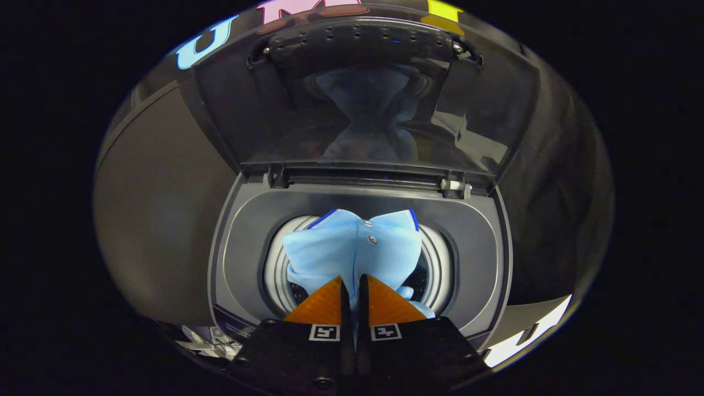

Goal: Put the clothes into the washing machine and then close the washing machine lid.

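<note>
And the gripper (352, 289) has its fingers pinched tight on a fold of the light-blue shirt (352, 247), soft, floppy and light, dangling over the washing machine's drum (275, 264), lid (363, 93) standing open behind.

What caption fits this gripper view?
Gripper shut on a light blue shirt, holding it over the washing machine drum, lid raised open.
</note>
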A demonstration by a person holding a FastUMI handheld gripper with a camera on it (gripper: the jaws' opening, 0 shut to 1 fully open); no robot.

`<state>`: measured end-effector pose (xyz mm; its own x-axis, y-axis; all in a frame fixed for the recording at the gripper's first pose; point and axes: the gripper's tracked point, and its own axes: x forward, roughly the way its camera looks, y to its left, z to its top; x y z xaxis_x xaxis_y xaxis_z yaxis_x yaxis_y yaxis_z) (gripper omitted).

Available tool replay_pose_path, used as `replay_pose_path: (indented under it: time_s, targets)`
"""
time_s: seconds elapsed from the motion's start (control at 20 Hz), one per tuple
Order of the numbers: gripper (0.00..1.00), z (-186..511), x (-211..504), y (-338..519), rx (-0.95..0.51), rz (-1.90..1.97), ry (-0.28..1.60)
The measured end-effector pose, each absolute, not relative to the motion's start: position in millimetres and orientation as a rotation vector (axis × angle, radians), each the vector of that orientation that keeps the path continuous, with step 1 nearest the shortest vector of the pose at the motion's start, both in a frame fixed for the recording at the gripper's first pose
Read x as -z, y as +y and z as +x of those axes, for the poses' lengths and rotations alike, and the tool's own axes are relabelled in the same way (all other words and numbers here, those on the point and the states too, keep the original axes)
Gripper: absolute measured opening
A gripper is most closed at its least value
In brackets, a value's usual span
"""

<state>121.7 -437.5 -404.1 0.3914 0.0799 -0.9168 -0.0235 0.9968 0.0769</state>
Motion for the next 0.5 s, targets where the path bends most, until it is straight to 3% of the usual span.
replay_pose_path:
  time_s: [0.25, 0.3, 0.35, 0.5]
  targets:
    - [0.08, 119, 421, -429, -0.117, 0.111, 1.195]
    - [0.13, 114, 422, -425, -0.135, 0.14, 1.208]
    - [0.2, 114, 424, -425, -0.131, 0.155, 1.217]
    - [0.64, 119, 425, -439, -0.084, 0.121, 1.185]
